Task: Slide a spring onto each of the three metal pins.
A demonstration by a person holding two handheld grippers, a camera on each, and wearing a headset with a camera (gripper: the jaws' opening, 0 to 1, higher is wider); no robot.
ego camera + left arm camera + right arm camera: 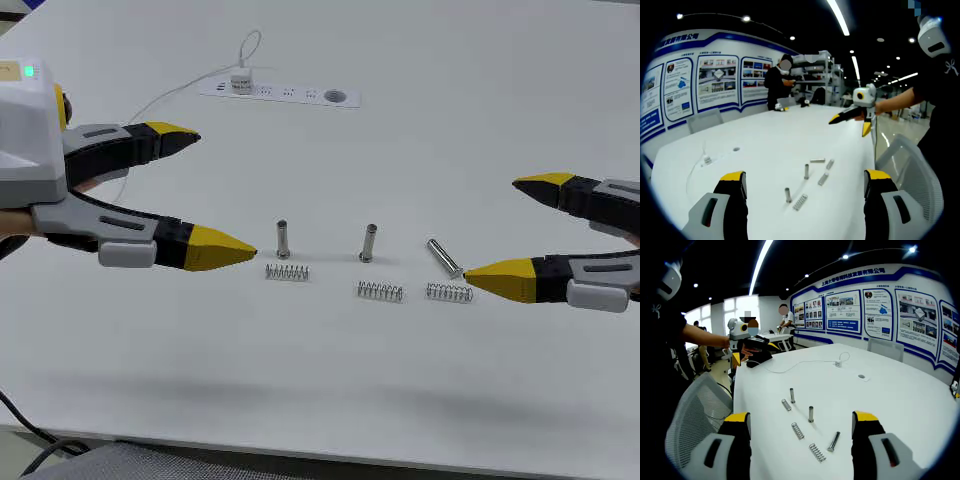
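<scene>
Left gripper [222,192] and right gripper [493,228] hover wide open and empty; a careless jaw could topple the standing pins [282,238] or flick a spring [288,271] across the table [400,400]

surface: broad white matt tabletop [400,380] — flat white power strip [280,92] with cable on its far part | wall: white display wall with blue trim and posters [890,305] | seating: grey mesh chair [690,415] | light: long ceiling strip lamp [761,262], bright window [739,307] | far back: possibly metal shelving [815,70]
</scene>
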